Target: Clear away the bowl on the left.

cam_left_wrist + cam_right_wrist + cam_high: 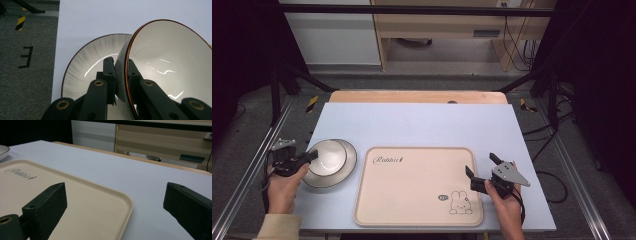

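A white bowl [170, 62] with a brown rim rests over a grey-streaked plate [92, 57] at the table's left. My left gripper [119, 62] is shut on the bowl's near rim, with one jaw inside the bowl and one outside. From above, the left gripper [312, 156] reaches the bowl [328, 156] from the left, and the plate [349, 167] shows around the bowl. My right gripper [482, 166] stands open at the right edge of a beige tray [412, 190]. Nothing is between the jaws of the right gripper [115, 202], which hover over the tray's corner [75, 202].
The tray bears a rabbit drawing [460, 202] and some lettering [388, 159]. A pale blue mat [422, 125] covers the table. Dark frame rails [242, 180] run along both sides, and the grey floor beyond the table's left edge carries tape marks [26, 57].
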`<state>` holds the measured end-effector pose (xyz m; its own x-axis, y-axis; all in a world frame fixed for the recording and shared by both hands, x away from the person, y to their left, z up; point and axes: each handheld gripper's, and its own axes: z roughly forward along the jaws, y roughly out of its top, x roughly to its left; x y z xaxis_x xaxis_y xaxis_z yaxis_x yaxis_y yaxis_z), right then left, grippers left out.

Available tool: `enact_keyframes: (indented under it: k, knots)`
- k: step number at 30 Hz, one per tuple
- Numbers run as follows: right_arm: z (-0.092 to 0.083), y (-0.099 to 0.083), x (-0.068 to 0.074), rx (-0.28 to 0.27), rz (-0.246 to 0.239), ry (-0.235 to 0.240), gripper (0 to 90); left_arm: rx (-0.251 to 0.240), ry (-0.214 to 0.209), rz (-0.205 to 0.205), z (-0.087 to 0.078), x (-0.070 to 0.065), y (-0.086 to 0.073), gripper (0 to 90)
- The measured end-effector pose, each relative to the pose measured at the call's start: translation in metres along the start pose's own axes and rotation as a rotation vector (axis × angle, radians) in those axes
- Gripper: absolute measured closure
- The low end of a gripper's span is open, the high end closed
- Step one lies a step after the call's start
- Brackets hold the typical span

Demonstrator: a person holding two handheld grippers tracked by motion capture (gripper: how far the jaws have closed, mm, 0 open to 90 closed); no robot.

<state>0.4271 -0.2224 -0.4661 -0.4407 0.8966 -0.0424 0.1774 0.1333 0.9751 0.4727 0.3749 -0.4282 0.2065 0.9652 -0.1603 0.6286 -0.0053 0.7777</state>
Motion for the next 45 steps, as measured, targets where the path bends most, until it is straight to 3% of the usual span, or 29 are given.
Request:
enact_keyframes:
  k: [5, 11, 15, 20, 29, 34, 45]
  knots:
    - [-0.001, 0.000, 0.000, -0.001, -0.003, 0.002, 5.0, -0.017, -0.037, -0.014, -0.003, -0.004, 0.002, 82.2]
    - [-0.003, 0.001, -0.003, -0.010, 0.003, -0.003, 5.1, -0.018, -0.054, -0.004, -0.006, -0.009, 0.003, 82.1]
    - [-0.002, 0.000, -0.003, -0.008, 0.003, 0.001, 5.1, -0.050, -0.102, -0.013, -0.005, -0.014, 0.005, 82.1]
    - [-0.002, 0.000, -0.004, -0.011, -0.001, 0.002, 5.0, -0.034, -0.077, 0.003, -0.007, -0.017, 0.005, 82.1]
    - [-0.002, 0.001, -0.002, -0.006, 0.002, 0.006, 5.1, -0.043, -0.085, 0.003, -0.010, -0.019, 0.006, 82.1]
    - [-0.003, 0.001, -0.003, -0.008, -0.002, 0.003, 5.1, -0.063, -0.152, -0.035, -0.014, -0.023, 0.009, 82.0]
    - [-0.003, 0.001, -0.003, -0.012, -0.004, 0.009, 6.2, -0.061, -0.159, 0.022, -0.015, -0.041, 0.013, 81.9]
